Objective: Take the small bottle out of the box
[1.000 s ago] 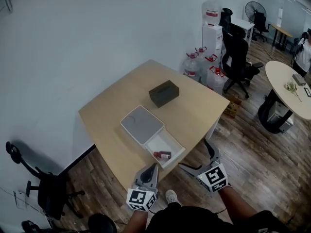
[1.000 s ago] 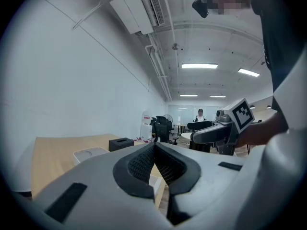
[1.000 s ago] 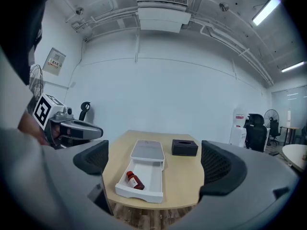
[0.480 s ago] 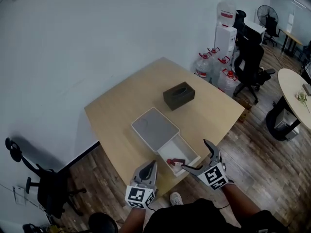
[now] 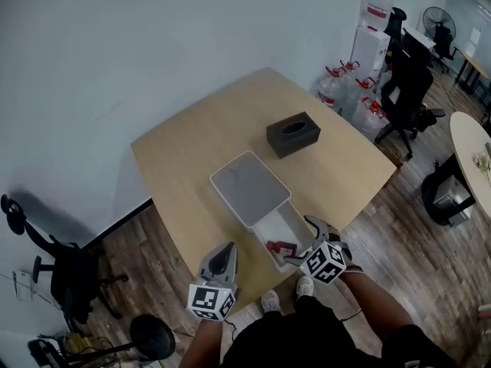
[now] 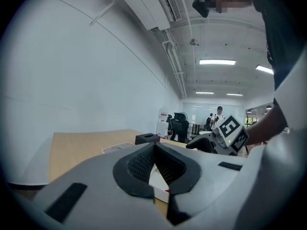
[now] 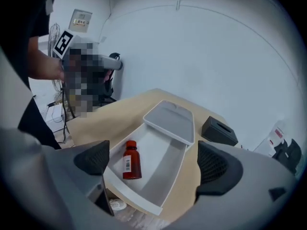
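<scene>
matt box (image 7: 160, 164), probably plastic; glossy red bottle (image 7: 131, 162); pale wood table (image 5: 222, 129)

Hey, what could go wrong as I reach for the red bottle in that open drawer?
The white plastic drawer seems to overhang the light wooden table, so pressing down might tip it. The small red bottle lies on its side near one wall; a finger of the open right gripper could catch that wall. The shut left gripper isn't steadying the drawer.
</scene>
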### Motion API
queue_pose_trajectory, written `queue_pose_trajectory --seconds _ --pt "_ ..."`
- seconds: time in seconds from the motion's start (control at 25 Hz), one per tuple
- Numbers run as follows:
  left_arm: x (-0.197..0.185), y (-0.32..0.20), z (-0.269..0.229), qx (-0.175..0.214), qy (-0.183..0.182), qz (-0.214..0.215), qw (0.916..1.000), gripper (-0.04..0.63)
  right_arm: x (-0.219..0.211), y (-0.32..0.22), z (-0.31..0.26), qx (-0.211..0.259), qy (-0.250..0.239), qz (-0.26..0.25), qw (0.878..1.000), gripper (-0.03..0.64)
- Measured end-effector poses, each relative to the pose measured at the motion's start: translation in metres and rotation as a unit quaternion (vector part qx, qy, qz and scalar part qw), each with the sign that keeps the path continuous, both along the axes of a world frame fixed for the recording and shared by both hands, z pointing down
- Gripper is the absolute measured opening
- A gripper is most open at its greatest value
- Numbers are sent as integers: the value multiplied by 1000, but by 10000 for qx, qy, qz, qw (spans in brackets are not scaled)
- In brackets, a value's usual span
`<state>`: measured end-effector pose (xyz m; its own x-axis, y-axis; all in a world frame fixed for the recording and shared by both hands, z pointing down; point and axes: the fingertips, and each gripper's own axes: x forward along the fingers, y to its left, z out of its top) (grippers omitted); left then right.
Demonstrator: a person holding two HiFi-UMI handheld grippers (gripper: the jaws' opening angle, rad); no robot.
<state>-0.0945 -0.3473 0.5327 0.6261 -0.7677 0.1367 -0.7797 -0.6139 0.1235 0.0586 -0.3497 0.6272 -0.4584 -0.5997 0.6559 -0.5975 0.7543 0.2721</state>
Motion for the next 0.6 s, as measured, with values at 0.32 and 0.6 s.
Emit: queue_pose_trajectory --seconds 0.32,0.6 --pt "4 8 16 -260 151 -184 9994 15 -18 2 72 -1243 691 -685 9875 488" --pt "6 10 22 -381 214 -351 9984 15 -22 11 111 -2122 1114 -1154 9640 362"
